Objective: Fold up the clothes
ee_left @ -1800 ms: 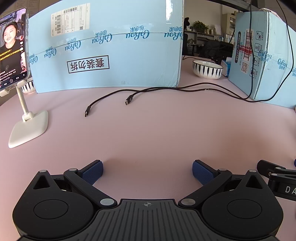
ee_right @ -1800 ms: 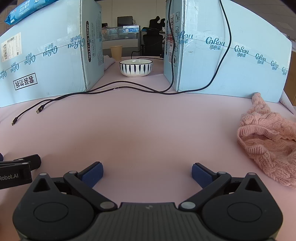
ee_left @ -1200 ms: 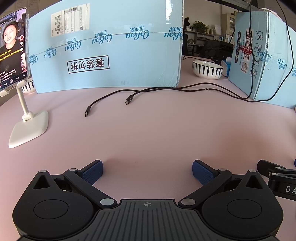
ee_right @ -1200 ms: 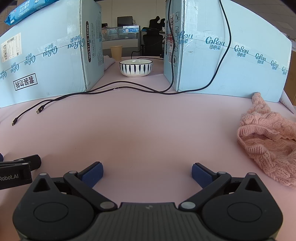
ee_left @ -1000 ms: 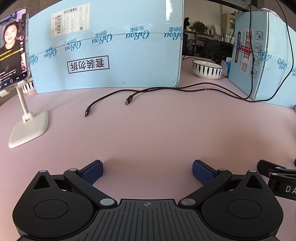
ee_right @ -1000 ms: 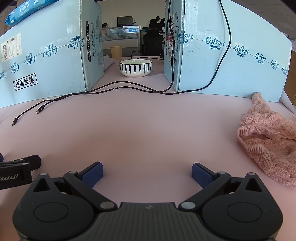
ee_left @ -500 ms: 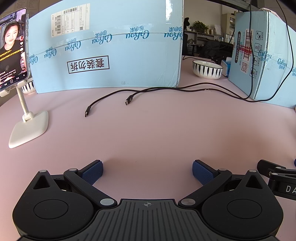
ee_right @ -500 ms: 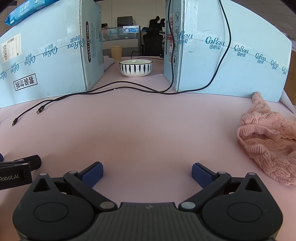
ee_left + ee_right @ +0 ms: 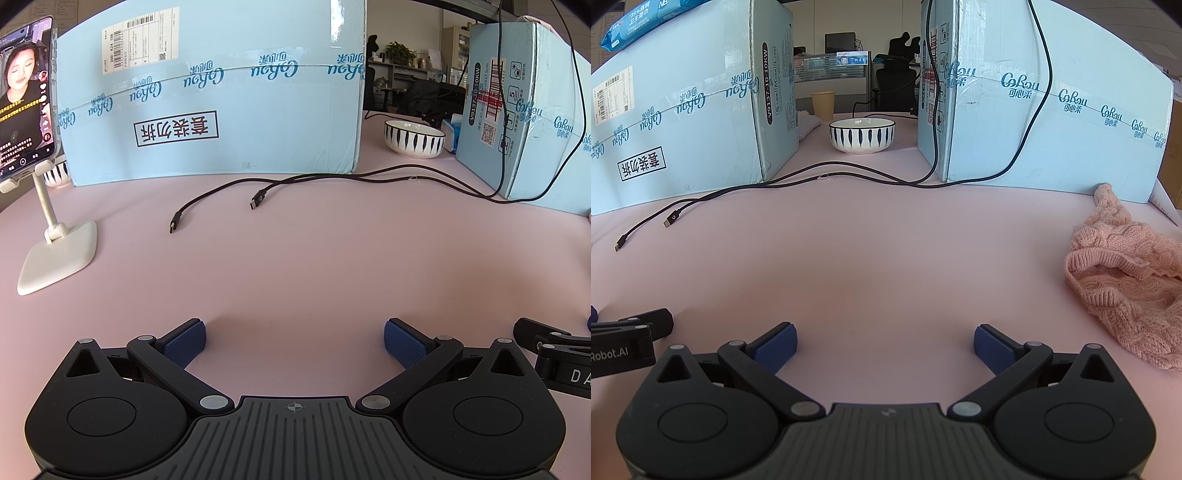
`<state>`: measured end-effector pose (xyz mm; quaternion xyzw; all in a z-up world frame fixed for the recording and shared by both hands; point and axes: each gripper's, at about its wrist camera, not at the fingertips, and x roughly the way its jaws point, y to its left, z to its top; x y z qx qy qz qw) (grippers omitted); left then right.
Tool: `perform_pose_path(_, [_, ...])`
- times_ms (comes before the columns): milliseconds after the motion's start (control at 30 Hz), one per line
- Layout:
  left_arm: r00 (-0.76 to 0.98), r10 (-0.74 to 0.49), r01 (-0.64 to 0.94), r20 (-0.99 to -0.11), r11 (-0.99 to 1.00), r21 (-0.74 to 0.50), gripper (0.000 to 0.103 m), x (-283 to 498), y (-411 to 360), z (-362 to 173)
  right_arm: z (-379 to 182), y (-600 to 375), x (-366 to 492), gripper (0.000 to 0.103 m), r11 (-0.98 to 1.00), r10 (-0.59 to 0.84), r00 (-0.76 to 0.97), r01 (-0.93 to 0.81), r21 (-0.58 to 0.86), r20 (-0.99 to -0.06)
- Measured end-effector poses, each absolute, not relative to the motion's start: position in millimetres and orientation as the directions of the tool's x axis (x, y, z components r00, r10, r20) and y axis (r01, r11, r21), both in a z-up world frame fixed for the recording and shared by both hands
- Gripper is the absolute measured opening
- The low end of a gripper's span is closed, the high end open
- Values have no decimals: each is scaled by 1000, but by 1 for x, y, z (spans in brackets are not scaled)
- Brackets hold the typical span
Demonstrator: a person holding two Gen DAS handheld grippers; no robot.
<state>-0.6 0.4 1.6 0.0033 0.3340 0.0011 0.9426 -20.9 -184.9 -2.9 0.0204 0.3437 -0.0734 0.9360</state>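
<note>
Both hand-held grippers sit low over the pink bench [image 9: 295, 266], side by side. The left hand-held gripper [image 9: 294, 343] has its blue pads [image 9: 184, 341] spread wide with only bare bench between them, and the right hand-held gripper [image 9: 884, 343] is spread just as wide and holds nothing. Each shows at the edge of the other's view: the right one's black finger at the left view's right edge, the left one's at the right view's left edge.

To the right of the right hand-held gripper, a crumpled pink sweater [image 9: 1126, 273] lies in a heap on the bench, near the right edge, apart from the pads.

Farther out on the left, a white stand [image 9: 59, 254] holds a phone [image 9: 26, 99] upright with its screen lit. Two black cables [image 9: 221, 195] trail across the middle of the bench, their plug ends lying loose. Behind them stand two pale blue boxes, a left box [image 9: 221, 92] and a right box [image 9: 1052, 122], the cables running up over the right one. In the gap between them sits a striped bowl [image 9: 862, 134], with a paper cup [image 9: 823, 105] beyond it.
</note>
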Motion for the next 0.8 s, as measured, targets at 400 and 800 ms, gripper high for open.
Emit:
perform_pose_path(400, [777,5,0,-630,1000,7,103,-1,0,1,-3,-186,-21,103,988,-125,753,152,-14,-647])
perform_pose_path(800, [777,4,0,-630,1000,7,103,-1,-2,1,-3,-185,-21,103,988,-125,752,151,-15,-647])
